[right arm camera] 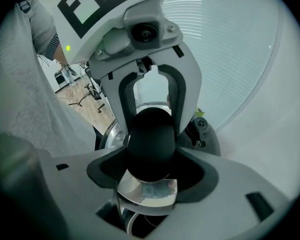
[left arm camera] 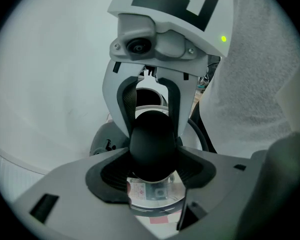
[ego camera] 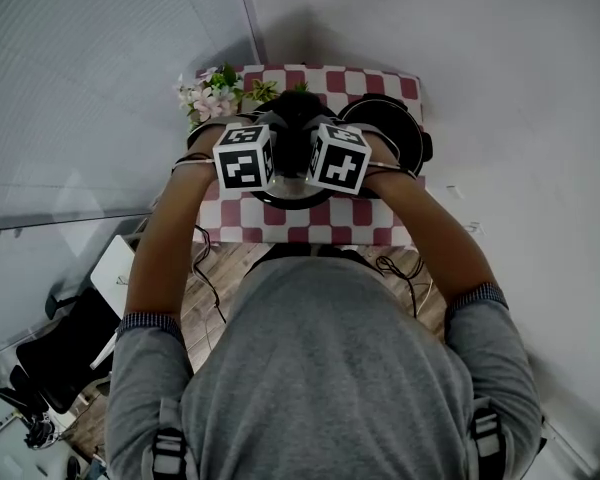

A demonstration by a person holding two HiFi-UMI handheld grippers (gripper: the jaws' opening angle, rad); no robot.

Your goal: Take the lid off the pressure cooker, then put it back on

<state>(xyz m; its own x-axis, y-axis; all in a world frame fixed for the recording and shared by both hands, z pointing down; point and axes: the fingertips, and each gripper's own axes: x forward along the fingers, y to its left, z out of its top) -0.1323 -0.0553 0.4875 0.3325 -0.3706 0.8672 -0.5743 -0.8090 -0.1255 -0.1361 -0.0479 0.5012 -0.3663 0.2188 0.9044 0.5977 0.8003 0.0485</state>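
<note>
Head view: left gripper [left arm camera: 152, 166] and right gripper [right arm camera: 150, 164] jaws pinch the knob [left arm camera: 151, 139] of the lid [left arm camera: 155, 196] from opposite sides, likely to keep it level over the desk's [ego camera: 310, 230] middle.

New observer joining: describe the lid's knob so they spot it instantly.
Find the red-and-white checkered table, flowers at its far left corner. Just right of them, the knob is the smooth black dome atop the shiny metal lid, alone in being clamped by the left gripper and right gripper together.
</note>
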